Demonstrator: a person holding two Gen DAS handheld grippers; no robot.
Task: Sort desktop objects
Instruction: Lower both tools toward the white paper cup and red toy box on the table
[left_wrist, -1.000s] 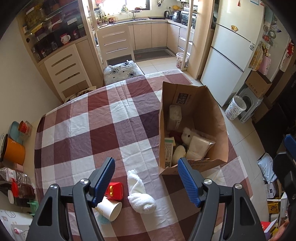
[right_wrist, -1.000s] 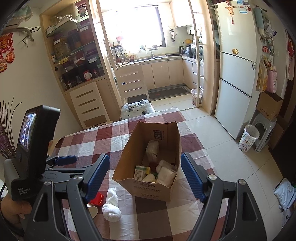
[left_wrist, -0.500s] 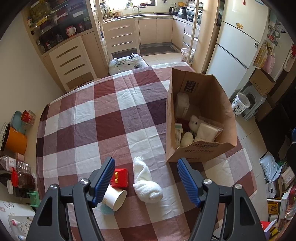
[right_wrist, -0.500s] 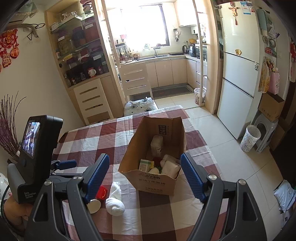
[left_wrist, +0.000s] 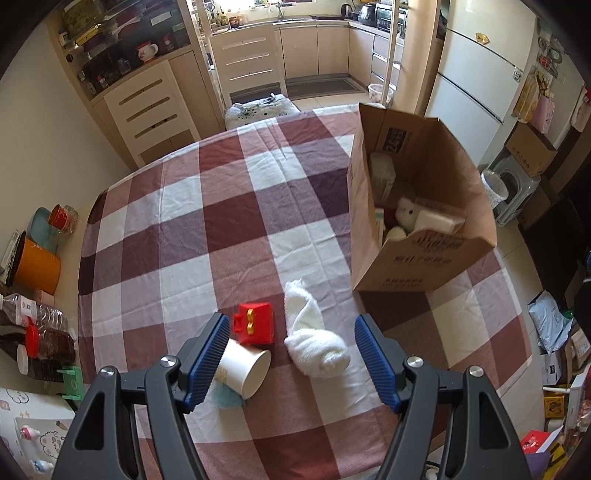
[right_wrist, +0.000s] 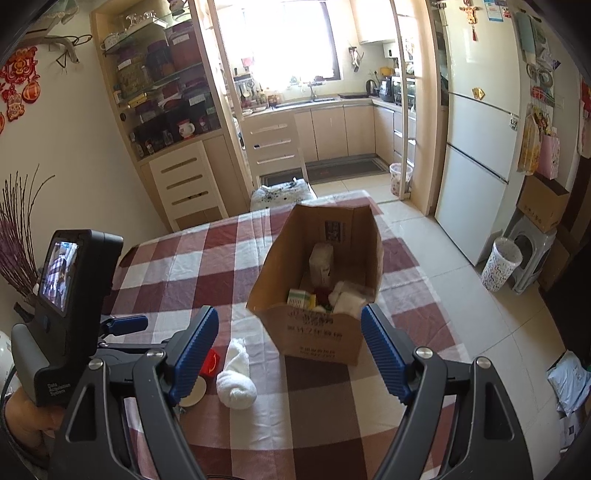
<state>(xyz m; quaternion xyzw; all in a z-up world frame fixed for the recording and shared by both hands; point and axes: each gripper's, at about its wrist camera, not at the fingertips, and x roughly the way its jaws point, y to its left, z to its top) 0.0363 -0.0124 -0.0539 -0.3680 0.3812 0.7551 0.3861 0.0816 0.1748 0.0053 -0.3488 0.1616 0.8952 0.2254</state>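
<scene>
On the checked tablecloth (left_wrist: 229, 221) lie a rolled white towel (left_wrist: 314, 339), a small red toy box (left_wrist: 255, 323) and a tipped white paper cup (left_wrist: 245, 371). My left gripper (left_wrist: 291, 354) hovers open just above them, the towel and red box between its blue fingers. An open cardboard box (left_wrist: 424, 206) with several items inside stands to the right. In the right wrist view my right gripper (right_wrist: 288, 354) is open and empty, in front of the cardboard box (right_wrist: 317, 325), with the towel (right_wrist: 236, 373) and the left gripper's body (right_wrist: 70, 295) to its left.
Bottles and an orange tub (left_wrist: 37, 266) stand off the table's left side. A chair with a cushion (left_wrist: 262, 109) is at the far end. Bags and boxes lie on the floor at right (left_wrist: 550, 321).
Both grippers have moved forward and lower toward the table; the towel, red box and cup now sit higher in the left view, between the fingers. The jaws have kept their width.
</scene>
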